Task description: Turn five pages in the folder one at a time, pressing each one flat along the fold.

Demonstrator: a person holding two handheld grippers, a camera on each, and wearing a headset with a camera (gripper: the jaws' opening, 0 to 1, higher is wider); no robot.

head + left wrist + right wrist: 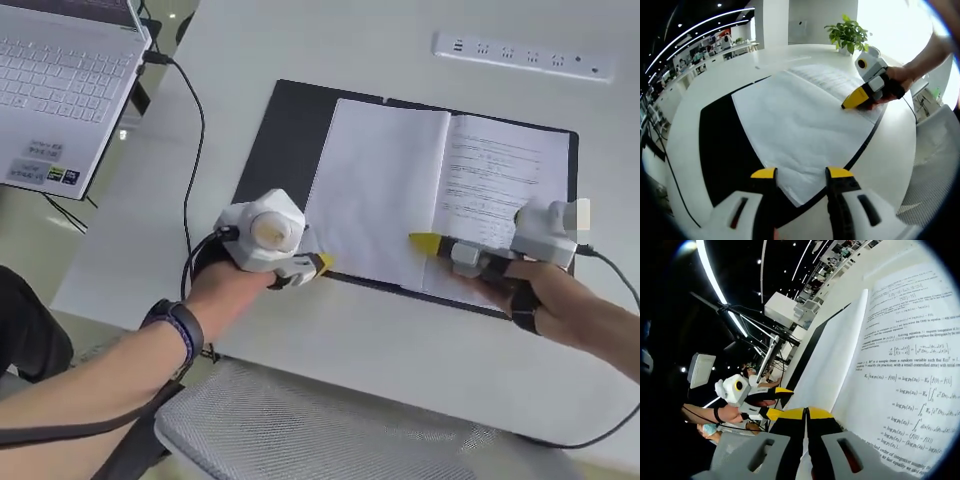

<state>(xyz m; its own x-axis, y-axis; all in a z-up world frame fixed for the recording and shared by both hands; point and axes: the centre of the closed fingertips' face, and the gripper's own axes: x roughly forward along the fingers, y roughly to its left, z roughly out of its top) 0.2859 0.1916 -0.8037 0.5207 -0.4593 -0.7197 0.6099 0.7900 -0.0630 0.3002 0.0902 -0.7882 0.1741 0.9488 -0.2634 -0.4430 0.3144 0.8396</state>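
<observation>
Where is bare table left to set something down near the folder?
Bare table lies along the near edge below the folder, and between folder and power strip. Crowded left: laptop and its cable.

The folder has a matt black cover, and its pages are thin, matt white paper. The left gripper and right gripper have smooth white plastic shells with yellow tips. The table is smooth, faintly glossy white. The chair seat is grey mesh cloth.
</observation>
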